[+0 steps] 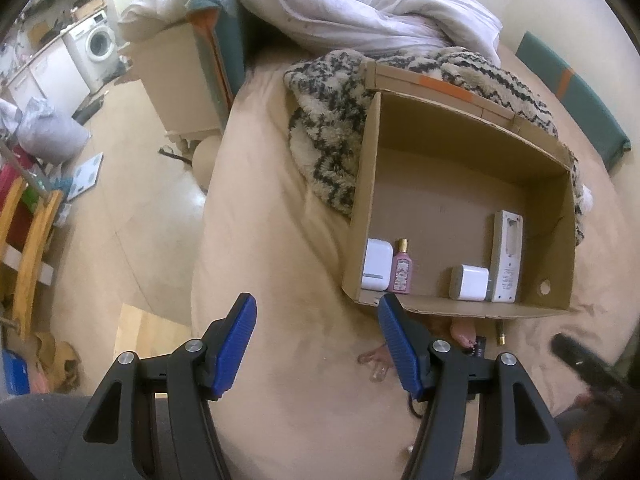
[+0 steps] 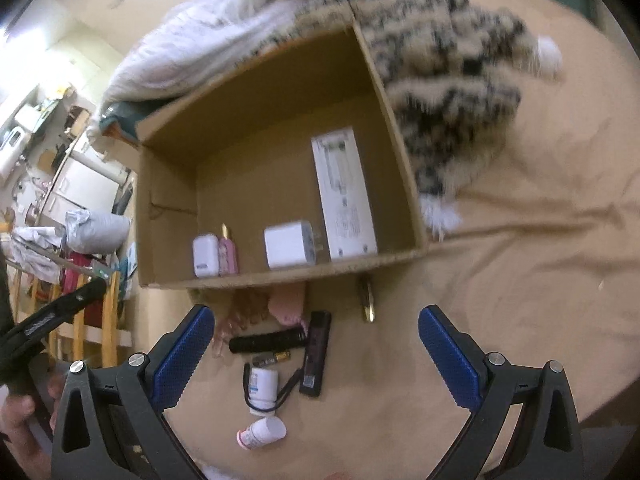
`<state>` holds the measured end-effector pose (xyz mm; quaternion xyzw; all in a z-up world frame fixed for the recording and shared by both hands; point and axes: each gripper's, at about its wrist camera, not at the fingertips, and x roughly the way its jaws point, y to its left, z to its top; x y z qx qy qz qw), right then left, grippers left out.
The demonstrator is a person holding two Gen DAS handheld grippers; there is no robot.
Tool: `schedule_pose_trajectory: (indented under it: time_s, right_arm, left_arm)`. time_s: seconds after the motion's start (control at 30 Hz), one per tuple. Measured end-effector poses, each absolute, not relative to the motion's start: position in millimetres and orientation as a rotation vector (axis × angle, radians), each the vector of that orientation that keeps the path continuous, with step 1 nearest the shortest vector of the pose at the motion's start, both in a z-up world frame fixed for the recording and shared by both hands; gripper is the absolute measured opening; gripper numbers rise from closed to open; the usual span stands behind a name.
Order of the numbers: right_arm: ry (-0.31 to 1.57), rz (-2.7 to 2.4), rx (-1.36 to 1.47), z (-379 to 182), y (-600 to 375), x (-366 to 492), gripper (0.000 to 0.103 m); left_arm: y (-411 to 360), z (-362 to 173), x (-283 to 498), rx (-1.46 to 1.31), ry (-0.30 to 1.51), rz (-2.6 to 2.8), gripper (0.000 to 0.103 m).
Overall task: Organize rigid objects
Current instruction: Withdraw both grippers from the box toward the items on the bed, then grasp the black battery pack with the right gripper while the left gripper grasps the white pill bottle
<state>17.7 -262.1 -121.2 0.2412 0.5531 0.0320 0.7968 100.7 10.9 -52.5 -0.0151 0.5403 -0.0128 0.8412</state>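
An open cardboard box (image 1: pixel 460 184) (image 2: pixel 168 200) lies on the beige bed. Inside it stand a white charger case (image 1: pixel 377 265) (image 2: pixel 205 256), a pink perfume bottle (image 1: pixel 402 268) (image 2: pixel 228 255), a white power adapter (image 1: pixel 469 282) (image 2: pixel 289 245) and a tall white remote (image 1: pixel 506 256) (image 2: pixel 345 194). In front of the box lie a black flashlight (image 2: pixel 267 342), a black flat device (image 2: pixel 316 354), a battery (image 2: pixel 272 358), two white bottles (image 2: pixel 262 391) (image 2: pixel 262 433) and a gold tube (image 2: pixel 367 300). My left gripper (image 1: pixel 316 344) is open and empty. My right gripper (image 2: pixel 314 356) is open above the loose items.
A black-and-cream fuzzy blanket (image 1: pixel 328 120) (image 2: pixel 452 80) and a white duvet (image 1: pixel 340 4) lie behind the box. The bed edge drops to the floor at left (image 1: pixel 160 216). A wooden rack (image 1: pixel 28 240) and a washing machine (image 1: pixel 96 40) stand beyond.
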Motion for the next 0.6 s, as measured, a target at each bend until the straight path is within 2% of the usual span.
schedule_pose_trajectory:
  time_s: [0.1, 0.13, 0.17, 0.23, 0.3, 0.37, 0.47, 0.5, 0.53, 0.6]
  right_arm:
    - [1.283, 0.059, 0.524, -144, -253, 22, 0.103]
    - [1.32, 0.079, 0.532, -152, -248, 24, 0.092]
    - [1.354, 0.101, 0.543, -160, -243, 26, 0.067]
    - [1.415, 0.099, 0.547, -176, -234, 29, 0.048]
    - [1.437, 0.091, 0.526, -185, -226, 32, 0.047]
    - [1.462, 0.075, 0.485, -193, -217, 36, 0.037]
    - [1.479, 0.078, 0.458, -201, -209, 37, 0.034]
    - [1.478, 0.076, 0.437, -201, -207, 36, 0.03]
    - [1.478, 0.074, 0.409, -199, -205, 35, 0.02]
    - [1.465, 0.07, 0.387, -193, -206, 30, 0.02]
  left_arm:
    - [12, -53, 102, -0.048, 1.15, -0.025, 0.06]
    - [12, -53, 102, -0.059, 1.157, -0.028, 0.06]
    - [12, -53, 103, -0.068, 1.162, -0.033, 0.06]
    - [13, -54, 103, -0.086, 1.173, -0.044, 0.06]
    - [13, -54, 103, -0.097, 1.179, -0.052, 0.06]
    - [13, -53, 102, -0.103, 1.179, -0.058, 0.06]
    - [15, -53, 101, -0.112, 1.182, -0.06, 0.06]
    - [15, -53, 101, -0.114, 1.183, -0.06, 0.06]
    - [16, -54, 101, -0.117, 1.186, -0.059, 0.06]
    - [18, -55, 101, -0.125, 1.191, -0.056, 0.06]
